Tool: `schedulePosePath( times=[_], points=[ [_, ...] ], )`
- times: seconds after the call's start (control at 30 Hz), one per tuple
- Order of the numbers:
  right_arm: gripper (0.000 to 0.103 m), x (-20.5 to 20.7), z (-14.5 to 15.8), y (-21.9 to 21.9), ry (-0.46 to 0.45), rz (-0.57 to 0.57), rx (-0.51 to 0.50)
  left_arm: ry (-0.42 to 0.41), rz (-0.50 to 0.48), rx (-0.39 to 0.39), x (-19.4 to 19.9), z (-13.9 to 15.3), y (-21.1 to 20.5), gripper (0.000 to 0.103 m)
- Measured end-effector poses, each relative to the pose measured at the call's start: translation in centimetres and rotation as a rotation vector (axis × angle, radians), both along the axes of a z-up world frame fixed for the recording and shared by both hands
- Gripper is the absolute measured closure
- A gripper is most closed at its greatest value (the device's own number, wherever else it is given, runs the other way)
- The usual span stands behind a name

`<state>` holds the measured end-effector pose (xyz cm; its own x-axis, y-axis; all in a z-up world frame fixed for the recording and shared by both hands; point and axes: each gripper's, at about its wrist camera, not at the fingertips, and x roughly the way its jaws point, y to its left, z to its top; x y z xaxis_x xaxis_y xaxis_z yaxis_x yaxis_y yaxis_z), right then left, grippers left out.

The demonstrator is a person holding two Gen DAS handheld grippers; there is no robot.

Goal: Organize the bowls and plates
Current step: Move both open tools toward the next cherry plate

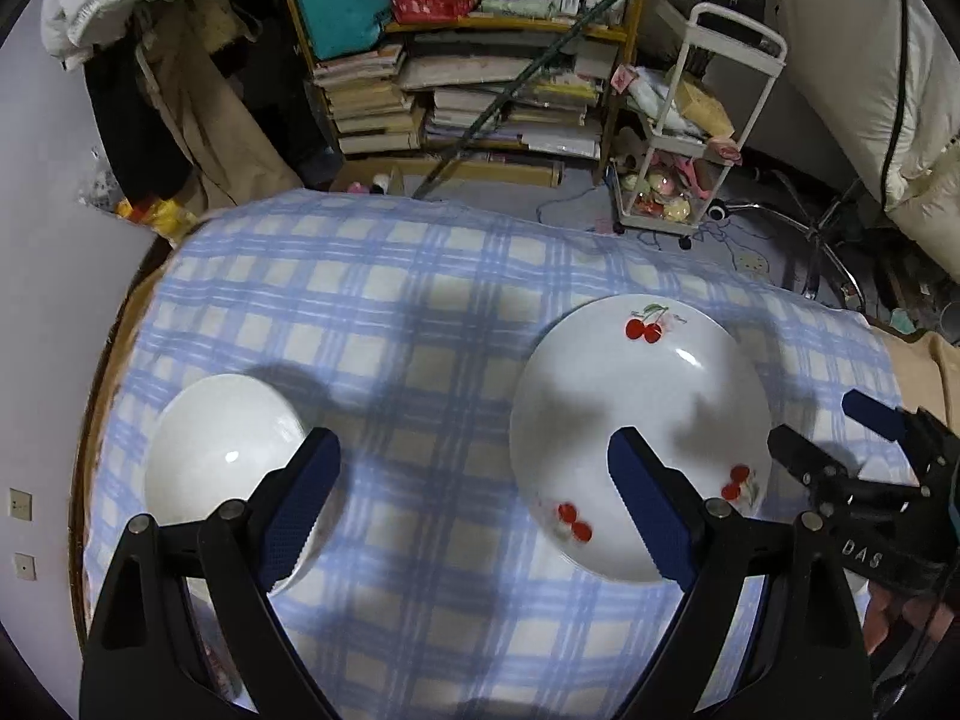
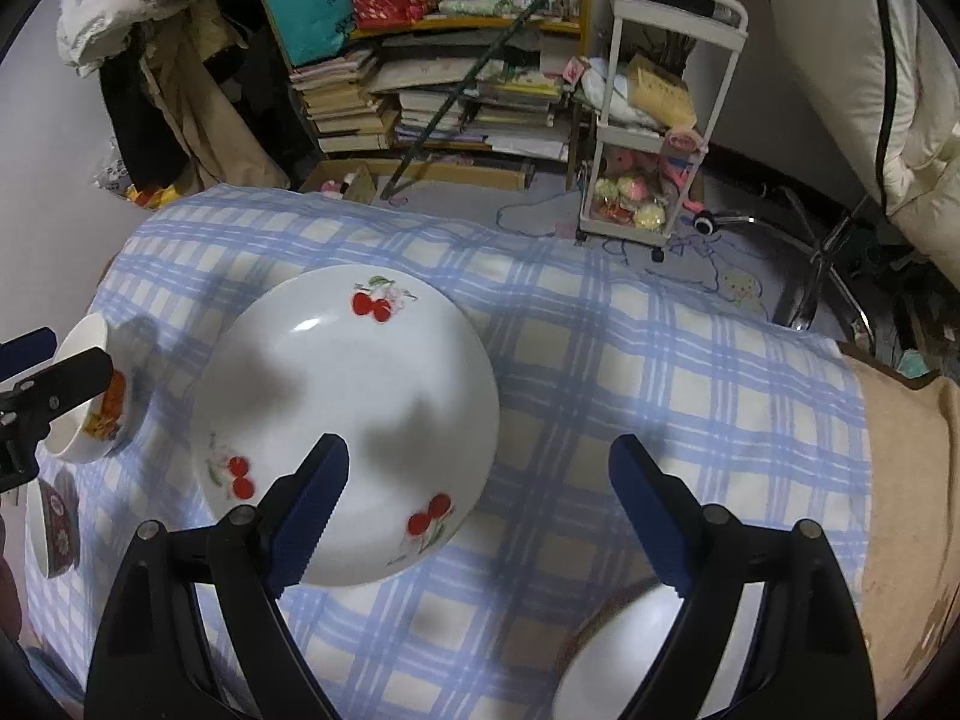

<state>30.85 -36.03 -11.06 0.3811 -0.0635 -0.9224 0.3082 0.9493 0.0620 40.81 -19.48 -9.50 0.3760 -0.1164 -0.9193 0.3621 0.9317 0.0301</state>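
A large white plate with red cherries lies on the blue checked cloth. My left gripper hovers open over the cloth, its right finger above the plate's near part and its left finger above a plain white bowl. My right gripper is open too, with its left finger over the plate's near edge and nothing between the pads. In the right wrist view the left gripper shows at the far left, above a bowl with an orange pattern on its side. In the left wrist view the right gripper stands beyond the plate's right rim.
Another white bowl sits near the front right, partly under my right finger. A dish with a dark red pattern lies at the front left. Past the table's far edge stand a bookshelf and a white trolley.
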Motion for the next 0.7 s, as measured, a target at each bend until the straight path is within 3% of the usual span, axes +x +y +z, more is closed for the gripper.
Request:
schedulePosePath(
  times=[0.1,0.27,0.37,0.47,0.53,0.6,0.63,0.7],
  points=[
    [0.011,0.5,-1.1,-0.6,0.029,-0.024,0.035,0.025,0.017,0.018,0.6,-1.3,-0.6,0.013],
    [0.020,1.1,-2.2,-1.4,0.062,-0.036,0.087,-0.002,0.017,0.062,1.2,-2.8,-1.9,0.013],
    [0.028,1.4,-2.8,-1.9,0.076,-0.044,0.103,0.039,0.033,0.049,2.1,-3.9,-2.1,0.013],
    [0.029,1.6,-3.4,-2.1,0.093,-0.039,0.095,0.080,0.035,0.047,2.5,-4.8,-2.3,0.015],
    [0.032,1.7,-3.8,-2.0,0.109,-0.033,0.088,0.088,0.034,0.041,2.5,-5.1,-2.5,0.026],
    [0.039,1.9,-4.2,-2.1,0.120,-0.028,0.094,0.085,0.047,0.048,2.4,-5.4,-2.6,0.051],
    [0.040,2.0,-4.3,-2.1,0.125,-0.024,0.099,0.087,0.047,0.047,2.3,-5.5,-2.6,0.056],
    [0.053,2.2,-4.7,-1.9,0.139,-0.016,0.098,0.116,0.043,0.038,2.4,-6.1,-2.7,0.071]
  ],
)
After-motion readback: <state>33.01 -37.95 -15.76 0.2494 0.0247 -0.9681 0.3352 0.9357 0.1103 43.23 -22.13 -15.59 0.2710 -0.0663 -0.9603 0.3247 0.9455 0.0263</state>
